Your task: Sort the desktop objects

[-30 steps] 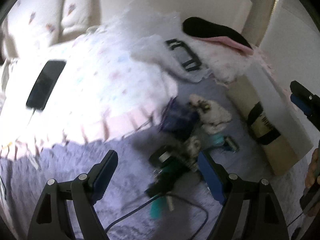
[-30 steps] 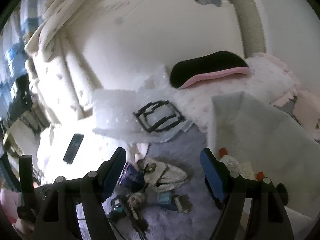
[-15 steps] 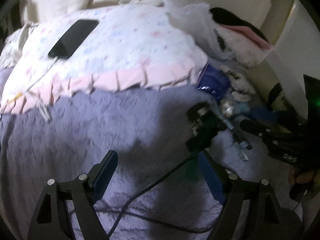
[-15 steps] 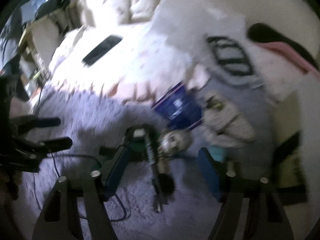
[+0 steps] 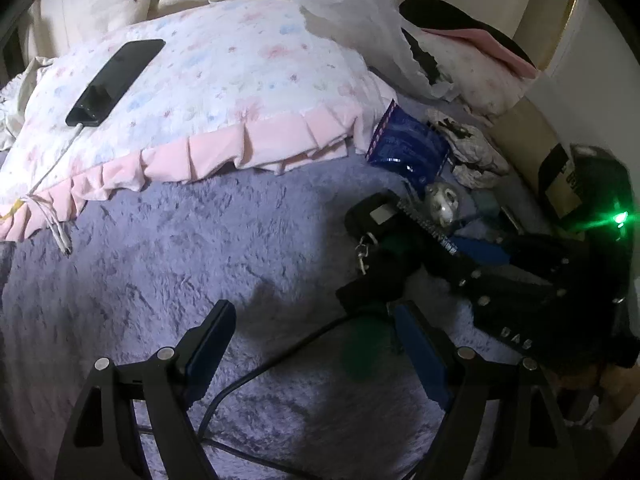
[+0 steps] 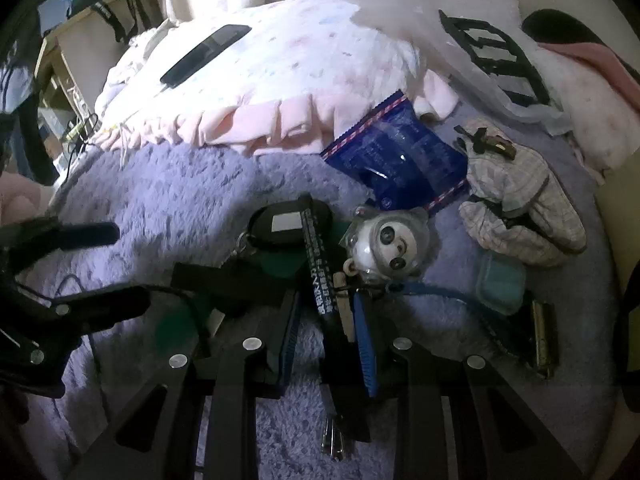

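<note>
On a purple fuzzy blanket [image 5: 168, 264] lies a heap: a black lanyard strap with white print [image 6: 316, 264], a black key fob [image 6: 286, 224], a panda keychain toy [image 6: 384, 246], a blue snack packet [image 6: 400, 160], a checked cloth pouch [image 6: 524, 208] and a teal case [image 6: 502, 284]. My right gripper [image 6: 326, 332] has its jaws narrowed around the lanyard strap and a wooden clothespin [image 6: 345, 300]. My left gripper [image 5: 316, 344] is open and empty above the blanket, left of the heap [image 5: 384, 240]; the right gripper [image 5: 520, 264] shows at its right.
A floral pillow with pink frill [image 5: 208, 92] carries a black phone [image 5: 116, 80] on a charging cable. A black cable [image 5: 272, 368] crosses the blanket near the left gripper. A plastic bag [image 6: 460, 40] and black-and-pink item [image 5: 468, 32] lie behind. A metal lighter-like object [image 6: 542, 332] lies right.
The right gripper has dropped from high above down onto the heap and narrowed its jaws around the lanyard strap. The left gripper has swung left and stays open.
</note>
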A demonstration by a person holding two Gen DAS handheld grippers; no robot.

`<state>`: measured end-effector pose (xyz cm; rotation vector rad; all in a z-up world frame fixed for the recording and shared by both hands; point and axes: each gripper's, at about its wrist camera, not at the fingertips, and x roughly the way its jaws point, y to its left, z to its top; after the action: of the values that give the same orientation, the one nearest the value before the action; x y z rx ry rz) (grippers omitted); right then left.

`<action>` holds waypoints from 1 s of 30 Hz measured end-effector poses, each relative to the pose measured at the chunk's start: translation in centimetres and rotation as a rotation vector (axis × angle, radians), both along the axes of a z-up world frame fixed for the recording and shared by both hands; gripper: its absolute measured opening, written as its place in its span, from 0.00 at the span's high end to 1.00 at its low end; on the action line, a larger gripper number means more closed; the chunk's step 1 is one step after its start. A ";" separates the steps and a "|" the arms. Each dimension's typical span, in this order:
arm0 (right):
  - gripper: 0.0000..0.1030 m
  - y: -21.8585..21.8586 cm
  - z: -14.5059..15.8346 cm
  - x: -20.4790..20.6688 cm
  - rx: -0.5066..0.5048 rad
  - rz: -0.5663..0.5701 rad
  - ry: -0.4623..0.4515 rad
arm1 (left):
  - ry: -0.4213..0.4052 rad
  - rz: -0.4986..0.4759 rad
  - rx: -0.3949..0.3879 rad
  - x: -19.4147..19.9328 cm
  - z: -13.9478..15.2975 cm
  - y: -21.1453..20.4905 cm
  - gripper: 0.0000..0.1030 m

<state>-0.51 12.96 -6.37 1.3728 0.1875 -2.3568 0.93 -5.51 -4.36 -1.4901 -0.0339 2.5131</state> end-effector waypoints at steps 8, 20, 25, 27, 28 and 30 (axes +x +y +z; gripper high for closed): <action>0.72 0.6 -0.8 -0.6 -0.051 -0.062 -0.033 | 0.041 0.014 0.031 0.2 1.8 1.3 0.22; 0.71 0.7 -1.0 -1.0 -0.058 -0.077 -0.057 | 0.146 -0.032 0.057 0.9 2.8 2.7 0.24; 0.71 0.9 -1.1 -1.0 -0.070 -0.078 -0.067 | 0.195 -0.029 -0.010 1.0 2.7 2.5 0.39; 0.71 0.8 -1.0 -1.0 -0.059 -0.076 -0.065 | 0.173 -0.013 0.003 0.7 2.5 2.1 0.43; 0.71 0.7 -1.0 -1.0 -0.053 -0.075 -0.064 | 0.160 0.003 0.017 0.5 2.4 1.8 0.51; 0.72 0.5 -1.0 -0.9 -0.040 -0.070 -0.062 | 0.132 0.019 0.022 0.2 2.1 1.6 0.56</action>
<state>-1.44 13.47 -7.37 1.4536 0.0759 -2.3576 1.11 -3.93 -2.27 -1.3185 -0.0539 2.6113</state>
